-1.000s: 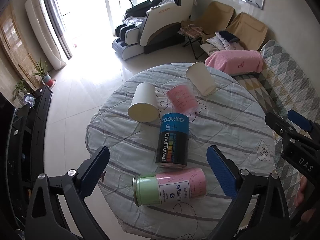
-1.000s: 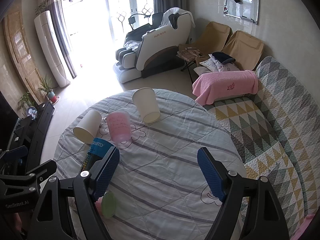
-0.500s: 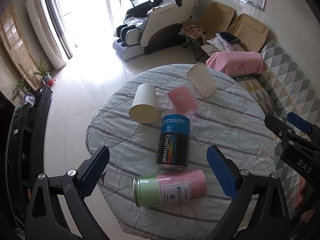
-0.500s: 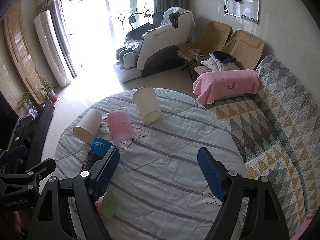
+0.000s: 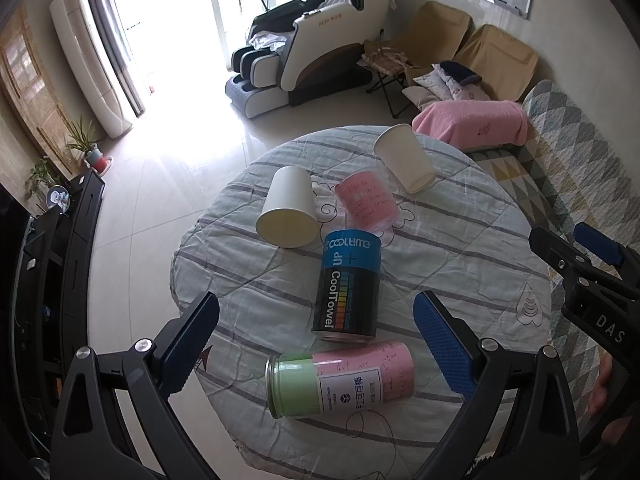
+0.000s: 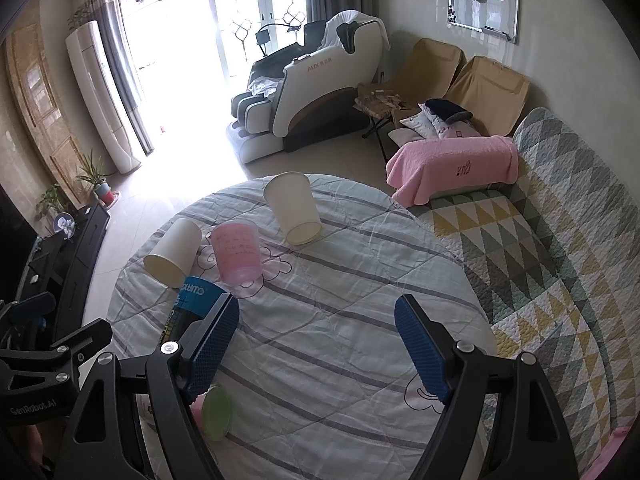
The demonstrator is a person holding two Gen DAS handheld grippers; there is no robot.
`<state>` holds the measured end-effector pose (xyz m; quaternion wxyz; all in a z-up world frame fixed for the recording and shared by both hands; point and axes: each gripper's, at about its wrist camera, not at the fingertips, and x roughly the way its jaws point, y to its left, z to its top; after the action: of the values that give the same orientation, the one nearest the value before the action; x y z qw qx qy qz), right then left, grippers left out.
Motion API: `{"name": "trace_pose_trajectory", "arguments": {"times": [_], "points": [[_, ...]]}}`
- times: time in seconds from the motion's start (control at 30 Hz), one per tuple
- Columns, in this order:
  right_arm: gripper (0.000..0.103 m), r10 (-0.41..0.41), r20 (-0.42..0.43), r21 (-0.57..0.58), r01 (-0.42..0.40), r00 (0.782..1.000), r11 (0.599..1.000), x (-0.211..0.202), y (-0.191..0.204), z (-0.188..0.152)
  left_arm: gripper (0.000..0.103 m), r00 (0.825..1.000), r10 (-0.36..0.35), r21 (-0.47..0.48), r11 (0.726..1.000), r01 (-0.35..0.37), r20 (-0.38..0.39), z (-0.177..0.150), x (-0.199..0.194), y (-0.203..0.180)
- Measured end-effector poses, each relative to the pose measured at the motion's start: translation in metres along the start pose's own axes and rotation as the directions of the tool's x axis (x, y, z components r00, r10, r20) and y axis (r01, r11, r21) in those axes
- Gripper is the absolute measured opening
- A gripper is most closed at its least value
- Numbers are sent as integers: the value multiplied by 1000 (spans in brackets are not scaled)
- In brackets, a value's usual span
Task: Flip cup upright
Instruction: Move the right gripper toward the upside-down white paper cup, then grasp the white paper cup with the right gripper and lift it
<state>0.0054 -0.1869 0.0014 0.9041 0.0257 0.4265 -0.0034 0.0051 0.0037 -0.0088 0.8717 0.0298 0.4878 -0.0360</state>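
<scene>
Two white paper cups lie on their sides on the round quilted table (image 5: 460,264): one at the left (image 5: 289,213) (image 6: 174,253), one at the far side (image 5: 405,158) (image 6: 294,208). A pink translucent cup (image 5: 369,202) (image 6: 237,250) lies between them. A blue and black CoolTowel can (image 5: 348,286) (image 6: 188,306) and a pink canister with a green lid (image 5: 340,376) lie nearer. My left gripper (image 5: 316,348) is open above the canister, empty. My right gripper (image 6: 316,348) is open over bare quilt, empty.
A sofa with a triangle-pattern cover (image 6: 560,240) and a pink blanket (image 6: 452,166) lies right of the table. A massage chair (image 6: 312,92) stands beyond it. A dark TV cabinet (image 5: 60,264) runs along the left.
Both views have shifted very slightly; the objects on the table have not moved. Both grippers stay open.
</scene>
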Motion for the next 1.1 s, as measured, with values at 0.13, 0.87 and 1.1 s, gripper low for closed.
{"name": "trace_pose_trajectory", "arguments": {"times": [0.13,0.87,1.1], "points": [[82,9,-7,-6,-9,1000,1000,7,0,4,100,1000,0,0,1000,0,-5,3,4,-1],[81,94,-250,-176,-141,964,974,213,11,103,101,989,75,-80,993,-86,-126,24,53,9],[81,128,-332,-169,-192,934,967,248,12,107,101,986,72,-99,991,-87,-150,24,68,13]]}}
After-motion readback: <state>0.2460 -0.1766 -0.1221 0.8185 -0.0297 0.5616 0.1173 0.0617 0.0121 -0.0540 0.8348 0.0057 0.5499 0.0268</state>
